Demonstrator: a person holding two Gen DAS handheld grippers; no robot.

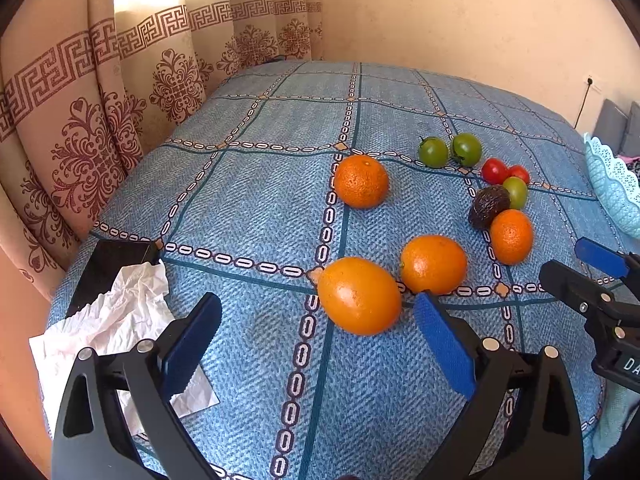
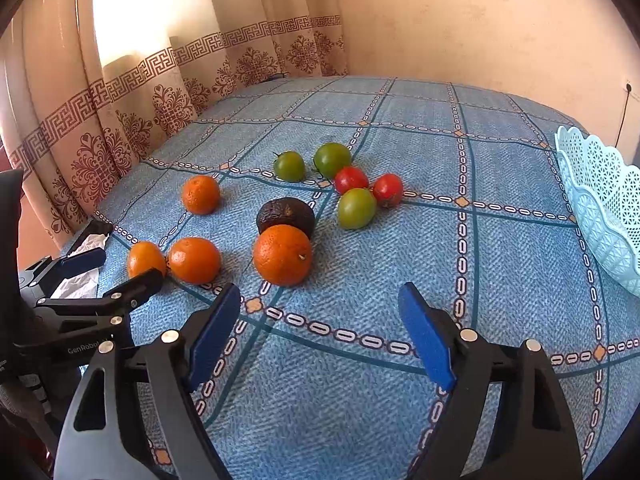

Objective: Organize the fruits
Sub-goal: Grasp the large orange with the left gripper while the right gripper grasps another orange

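Several fruits lie on a blue patterned tablecloth (image 1: 256, 208). In the left wrist view my left gripper (image 1: 318, 310) is open, with a smooth orange (image 1: 359, 295) just ahead between its fingertips, untouched. Another orange (image 1: 433, 264) lies beside it, a third (image 1: 361, 181) farther back, a fourth (image 1: 511, 236) next to a dark avocado (image 1: 488, 206). Green tomatoes (image 1: 433, 152) and red tomatoes (image 1: 495, 171) lie behind. In the right wrist view my right gripper (image 2: 320, 300) is open and empty, just short of an orange (image 2: 282, 255) and the avocado (image 2: 285, 214).
A light blue lattice basket (image 2: 600, 200) stands at the right edge of the table; it also shows in the left wrist view (image 1: 612, 184). A crumpled white tissue (image 1: 120, 320) and a black flat object (image 1: 108, 264) lie at the left edge. Curtains hang behind.
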